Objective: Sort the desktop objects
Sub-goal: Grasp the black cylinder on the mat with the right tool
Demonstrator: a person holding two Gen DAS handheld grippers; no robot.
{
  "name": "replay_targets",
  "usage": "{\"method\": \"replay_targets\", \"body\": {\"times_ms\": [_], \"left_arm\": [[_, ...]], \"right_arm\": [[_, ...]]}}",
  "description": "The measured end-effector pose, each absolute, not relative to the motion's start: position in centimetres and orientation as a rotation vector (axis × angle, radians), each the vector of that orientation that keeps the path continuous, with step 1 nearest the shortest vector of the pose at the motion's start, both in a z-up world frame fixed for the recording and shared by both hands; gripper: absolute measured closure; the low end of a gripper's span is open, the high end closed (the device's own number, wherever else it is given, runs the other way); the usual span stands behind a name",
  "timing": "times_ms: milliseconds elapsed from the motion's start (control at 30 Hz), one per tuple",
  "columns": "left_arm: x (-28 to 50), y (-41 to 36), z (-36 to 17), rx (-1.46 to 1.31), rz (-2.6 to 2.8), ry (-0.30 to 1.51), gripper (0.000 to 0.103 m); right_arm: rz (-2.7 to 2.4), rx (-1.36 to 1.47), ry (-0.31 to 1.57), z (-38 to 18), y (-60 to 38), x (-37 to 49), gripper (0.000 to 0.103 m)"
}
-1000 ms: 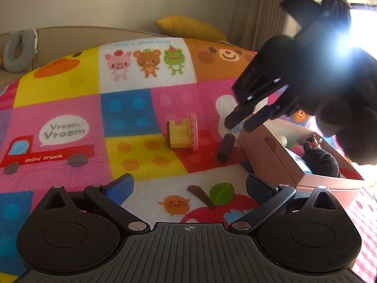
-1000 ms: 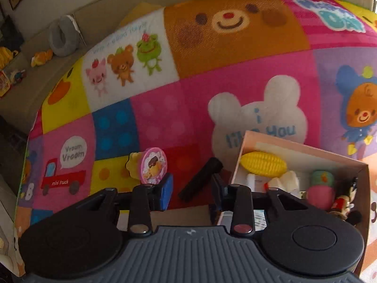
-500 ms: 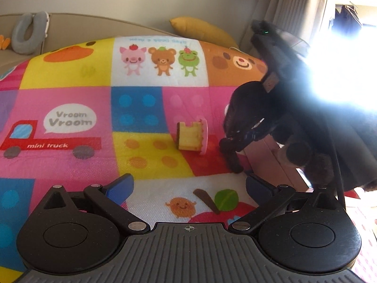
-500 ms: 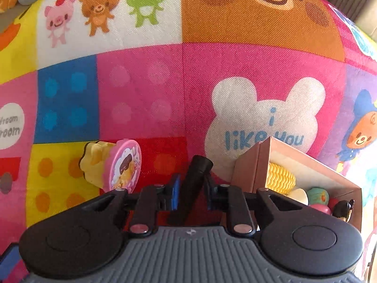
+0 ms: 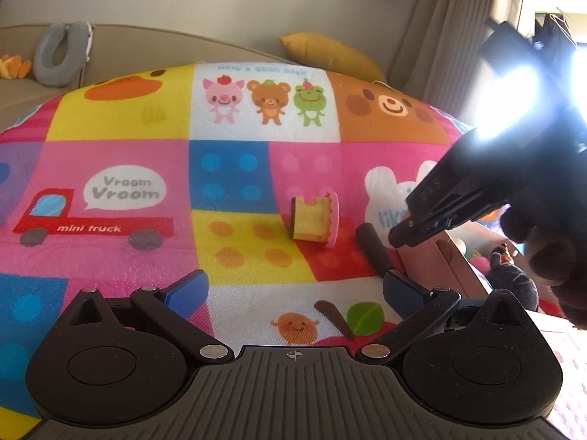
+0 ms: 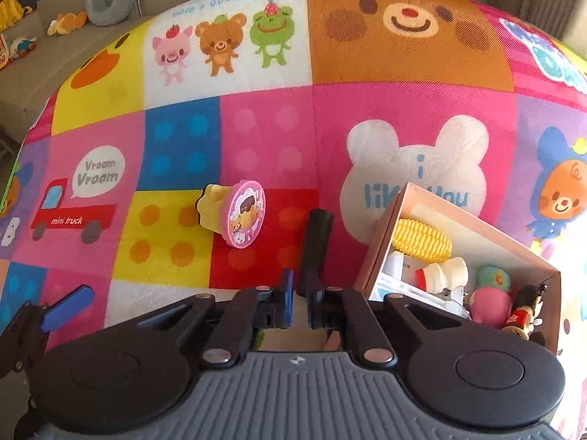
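1. Living-room setting: beige sofa behind, grey neck pillow [image 5: 55,57] on it, yellow cushion [image 5: 330,57] near a curtain. Strong window glare at the upper right of the left wrist view.
2. Work surface is a patchwork cartoon play mat [image 6: 256,135] with bear, frog, pig and "mini truck" panels.
3. Right gripper [image 6: 300,299]: jaws have just been closing and are now nearly together, pinching the near end of a black cylinder [image 6: 317,242]. The cylinder sticks out ahead of the jaws, over the red panel.
4. In the left wrist view the same black cylinder [image 5: 372,249] shows below the right gripper [image 5: 407,233]; whether its far end touches the mat I cannot tell.
5. Left gripper [image 5: 295,289]: jaws spread wide, nothing between them, hovering over the mat. One blue pad [image 6: 68,308] of it shows at the lower left of the right wrist view.
6. Ahead-left of the right jaws: a yellow toy stamp with a pink round face [image 6: 234,218] on its side, well apart from the cylinder. Straight ahead of the left jaws in the other view [image 5: 312,222].
7. Just right of the right jaws: open pink cardboard box [image 6: 381,242], near the cylinder but not touching.
8. Inside the box: toy corn cob [image 6: 420,238], small white bottle with red cap [image 6: 442,275], green-and-pink round toy [image 6: 491,291], small red-and-black figurine [image 6: 522,311].
9. A dark-gloved hand [image 5: 550,256] holds the right gripper, seen right of the left jaws.
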State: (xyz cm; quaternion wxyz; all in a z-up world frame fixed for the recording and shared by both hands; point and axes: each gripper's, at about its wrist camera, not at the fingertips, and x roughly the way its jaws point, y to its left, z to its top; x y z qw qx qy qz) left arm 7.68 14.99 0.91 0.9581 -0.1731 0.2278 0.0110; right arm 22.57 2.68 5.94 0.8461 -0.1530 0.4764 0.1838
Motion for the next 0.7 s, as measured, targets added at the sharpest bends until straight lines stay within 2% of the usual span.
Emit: {"method": "replay_targets", "body": {"times_ms": [67, 133, 167, 333, 367, 400, 600, 700], "left_arm": [[7.6, 15.0, 0.9, -0.352, 0.026, 0.457, 0.0], [7.6, 15.2, 0.9, -0.359, 0.022, 0.455, 0.0], [7.6, 15.2, 0.9, -0.364, 0.017, 0.453, 0.0], [7.6, 15.8, 0.7, -0.398, 0.014, 0.455, 0.0], [7.6, 15.8, 0.7, -0.402, 0.014, 0.454, 0.0], [7.6, 15.9, 0.7, -0.405, 0.012, 0.453, 0.0], [7.7, 15.9, 0.6, -0.414, 0.014, 0.459, 0.0], [7.8, 16.0, 0.5, -0.419, 0.019, 0.467, 0.0]], "right_arm": [[0.342, -0.373, 0.997, 4.2, 3.8, 24.6, 0.089], [0.304, -0.409, 0.995, 3.0, 4.6, 25.9, 0.077], [0.294, -0.41, 1.002, 2.6, 4.8, 26.5, 0.074], [0.276, -0.436, 1.013, 1.3, 6.3, 28.1, 0.068], [0.272, -0.449, 1.011, 1.3, 6.5, 28.1, 0.07], [0.283, -0.453, 1.003, 1.4, 6.5, 28.0, 0.085], [0.374, -0.361, 0.934, 5.6, 3.8, 24.1, 0.085], [0.444, -0.29, 0.919, 8.3, 0.8, 20.8, 0.089]]}}
